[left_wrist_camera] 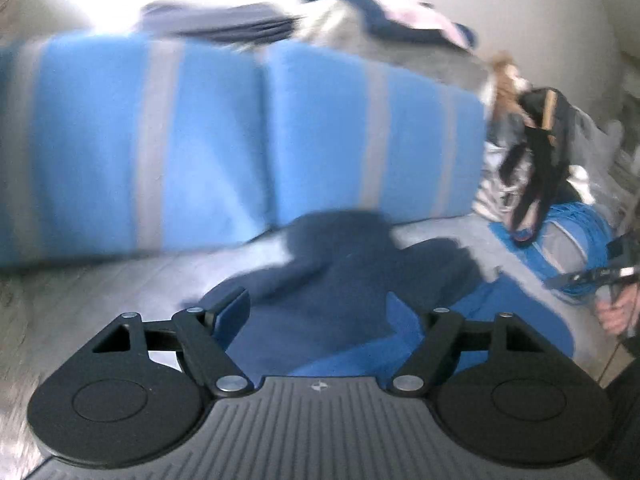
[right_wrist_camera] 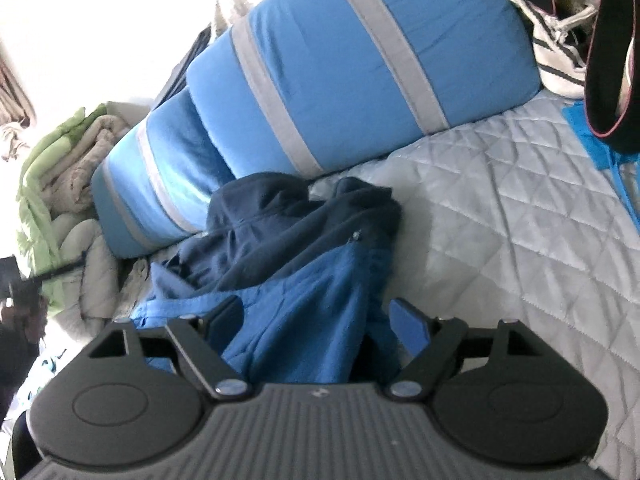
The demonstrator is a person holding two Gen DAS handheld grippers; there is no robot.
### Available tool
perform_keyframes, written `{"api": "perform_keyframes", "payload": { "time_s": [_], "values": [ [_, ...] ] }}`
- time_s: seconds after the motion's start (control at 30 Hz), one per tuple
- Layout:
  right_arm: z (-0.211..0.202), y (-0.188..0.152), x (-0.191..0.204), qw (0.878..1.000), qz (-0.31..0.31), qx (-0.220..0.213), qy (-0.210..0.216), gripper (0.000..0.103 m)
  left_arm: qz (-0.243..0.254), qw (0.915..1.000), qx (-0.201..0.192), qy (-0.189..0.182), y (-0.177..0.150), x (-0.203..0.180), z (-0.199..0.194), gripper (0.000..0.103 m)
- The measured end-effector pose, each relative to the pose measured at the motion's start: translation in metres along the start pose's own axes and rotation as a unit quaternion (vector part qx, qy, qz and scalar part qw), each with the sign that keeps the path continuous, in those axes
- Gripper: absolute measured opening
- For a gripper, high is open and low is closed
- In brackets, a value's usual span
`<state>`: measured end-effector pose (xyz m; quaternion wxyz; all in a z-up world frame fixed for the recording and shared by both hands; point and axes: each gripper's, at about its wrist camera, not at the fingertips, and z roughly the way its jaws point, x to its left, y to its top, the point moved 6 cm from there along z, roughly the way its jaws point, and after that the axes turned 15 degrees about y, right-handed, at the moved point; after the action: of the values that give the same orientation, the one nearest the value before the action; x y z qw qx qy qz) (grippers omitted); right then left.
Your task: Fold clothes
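Note:
A crumpled garment in navy and bright blue (left_wrist_camera: 340, 264) lies on the grey quilted bed cover (left_wrist_camera: 100, 292), just in front of the blue cushions. My left gripper (left_wrist_camera: 320, 304) hovers over its near part with the jaws wide apart and nothing pressed between the pads; this view is blurred. In the right wrist view the same garment (right_wrist_camera: 288, 240) spreads from the cushions toward me. My right gripper (right_wrist_camera: 316, 314) stands open above its bright blue part, and the cloth lies loose under and between the fingers.
Two large blue cushions with grey stripes (right_wrist_camera: 340, 64) lean along the back of the quilted cover (right_wrist_camera: 520, 200). Piled clothes (left_wrist_camera: 224, 20) sit on top of them. Black straps and bags (left_wrist_camera: 540, 152) and a blue cable coil (left_wrist_camera: 580, 232) crowd the right. Green and beige blankets (right_wrist_camera: 60, 168) lie at the left.

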<state>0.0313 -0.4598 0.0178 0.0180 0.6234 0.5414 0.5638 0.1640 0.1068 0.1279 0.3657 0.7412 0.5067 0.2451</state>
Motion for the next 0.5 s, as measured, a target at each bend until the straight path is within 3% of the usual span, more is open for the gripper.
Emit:
{"api": "perform_keyframes", "payload": {
  "time_s": [0.17, 0.33, 0.5],
  "values": [
    [0.006, 0.006, -0.011, 1.000, 0.002, 0.001, -0.019, 0.088, -0.069, 0.9970, 0.035, 0.010, -0.059, 0.064, 0.017, 0.075],
    [0.016, 0.011, -0.018, 1.000, 0.010, 0.002, -0.020, 0.087, -0.129, 0.9879, 0.067, -0.054, -0.101, 0.081, 0.042, 0.075],
    [0.027, 0.015, -0.022, 1.000, 0.010, 0.003, -0.013, 0.087, -0.212, 0.9699, 0.064, -0.100, -0.112, 0.091, 0.059, 0.072]
  ]
}}
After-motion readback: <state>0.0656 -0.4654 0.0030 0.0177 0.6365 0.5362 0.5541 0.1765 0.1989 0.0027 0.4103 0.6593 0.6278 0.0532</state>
